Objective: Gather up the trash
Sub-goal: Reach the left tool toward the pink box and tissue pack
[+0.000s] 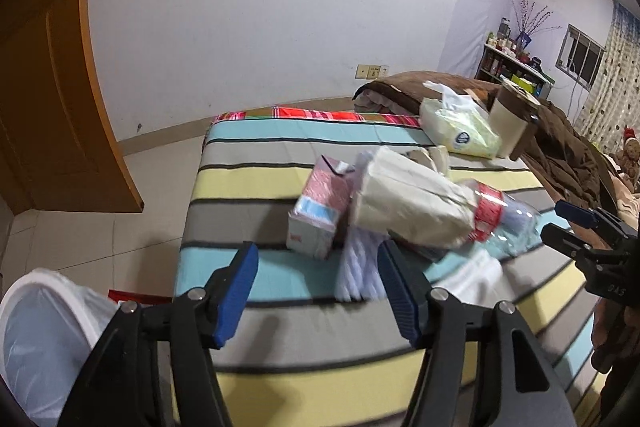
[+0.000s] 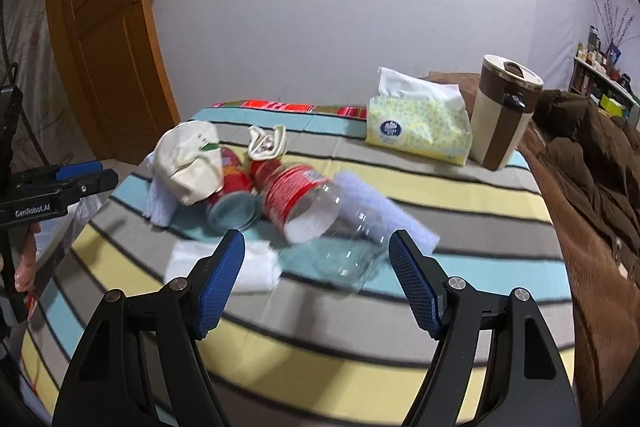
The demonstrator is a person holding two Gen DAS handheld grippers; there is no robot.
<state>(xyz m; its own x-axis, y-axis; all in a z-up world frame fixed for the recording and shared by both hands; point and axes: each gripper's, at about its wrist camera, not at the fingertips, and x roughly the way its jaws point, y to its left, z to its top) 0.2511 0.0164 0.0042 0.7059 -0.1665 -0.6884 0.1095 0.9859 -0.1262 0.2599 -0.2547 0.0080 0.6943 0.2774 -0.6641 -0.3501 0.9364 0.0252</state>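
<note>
Blue-padded jaws of the left gripper (image 1: 318,291) stand apart with nothing clamped, over the near edge of the striped bedsheet (image 1: 248,183); a white-lined bin (image 1: 36,327) sits at its near left on the floor. Just as empty, the right gripper (image 2: 316,283) gapes wide above a clear plastic bottle (image 2: 320,223) with a red label, lying on its side. Beside it lie a white tissue (image 2: 224,265), a red can (image 2: 234,197) and a crumpled paper bag (image 2: 190,163). Farther right are a tissue pack (image 2: 416,129) and a brown-and-cream canister (image 2: 504,115).

I'm in a home bedroom. A striped bed (image 2: 460,195), brown blanket (image 2: 592,163), wooden door (image 2: 108,39) and curtained window (image 1: 582,57) surround me.
</note>
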